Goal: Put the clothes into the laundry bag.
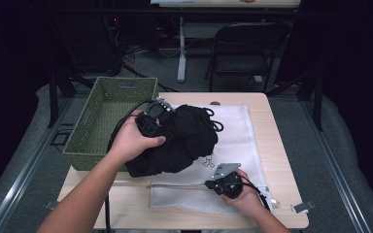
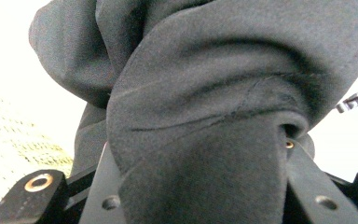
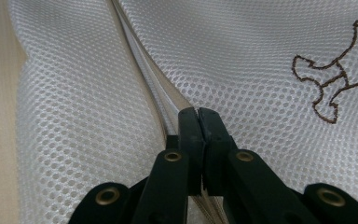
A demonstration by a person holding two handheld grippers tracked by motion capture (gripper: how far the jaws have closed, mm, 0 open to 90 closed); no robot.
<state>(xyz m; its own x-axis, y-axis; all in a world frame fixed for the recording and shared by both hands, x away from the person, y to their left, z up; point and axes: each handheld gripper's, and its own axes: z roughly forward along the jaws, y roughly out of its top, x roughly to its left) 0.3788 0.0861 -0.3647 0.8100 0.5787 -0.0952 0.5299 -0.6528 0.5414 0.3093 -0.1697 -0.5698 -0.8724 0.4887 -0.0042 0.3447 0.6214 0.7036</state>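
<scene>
Black cloth [image 1: 184, 141]: a soft dark bundle with cords, lying on top of the white bag, its left part hanging over the table edge by the basket
Left gripper [image 1: 151, 118]: its jaws are pinching a thick fold of the black cloth [image 2: 205, 140]; the cloth bulges out between them
White mesh bag [image 1: 233, 145]: lies flat on the table, under the cloth; it has a small brown picture stitched on it [image 3: 331, 88]
Right gripper [image 1: 226, 183]: its jaws are pressed together on the edge of the bag [image 3: 199, 123], right where the two layers meet
Step, I think: putting the cloth into the bag
How to do it well: lift the top layer of the bag to make a wide mouth, and hold it firm; bring the cloth low and push it in a bit at a time, so the cords do not catch
Green basket [image 1: 111, 121]: sits at the left edge of the table, touching the cloth
Table [image 1: 277, 145]: light wood, bag takes up most of it
</scene>
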